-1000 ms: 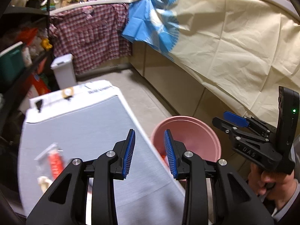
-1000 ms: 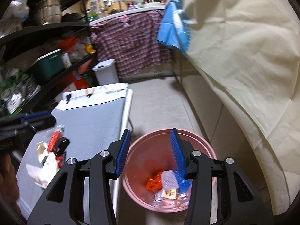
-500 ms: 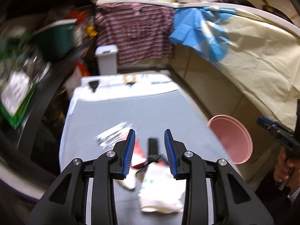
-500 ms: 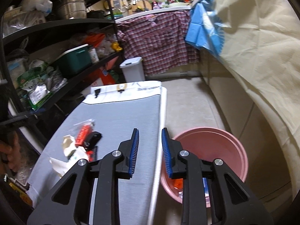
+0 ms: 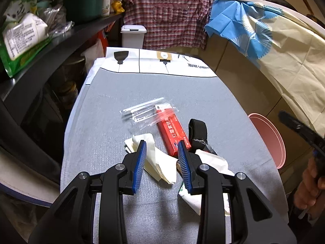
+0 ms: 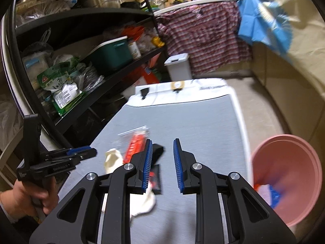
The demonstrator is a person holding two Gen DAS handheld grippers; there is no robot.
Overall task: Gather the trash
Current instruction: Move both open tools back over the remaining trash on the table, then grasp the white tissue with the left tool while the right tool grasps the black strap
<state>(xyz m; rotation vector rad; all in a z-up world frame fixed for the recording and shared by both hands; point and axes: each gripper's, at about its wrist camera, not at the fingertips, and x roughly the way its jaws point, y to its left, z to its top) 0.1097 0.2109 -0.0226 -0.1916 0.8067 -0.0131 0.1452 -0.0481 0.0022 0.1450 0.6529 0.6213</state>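
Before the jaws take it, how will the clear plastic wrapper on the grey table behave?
The clear plastic wrapper looks thin and crinkled, so it is probably floppy and very light. Its glossy film may slip between the jaws. It overlaps the red box, so pulling it could nudge that box.

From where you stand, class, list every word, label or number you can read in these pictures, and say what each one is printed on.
"HOME", upside down, with a blurred word beside it: on the table cover's white end.
Chinese characters on the red box: present, too blurred to copy surely.
White lettering on the left gripper: unreadable.
Print on the green and white bag: too small.
Label on the green packet: too blurred.
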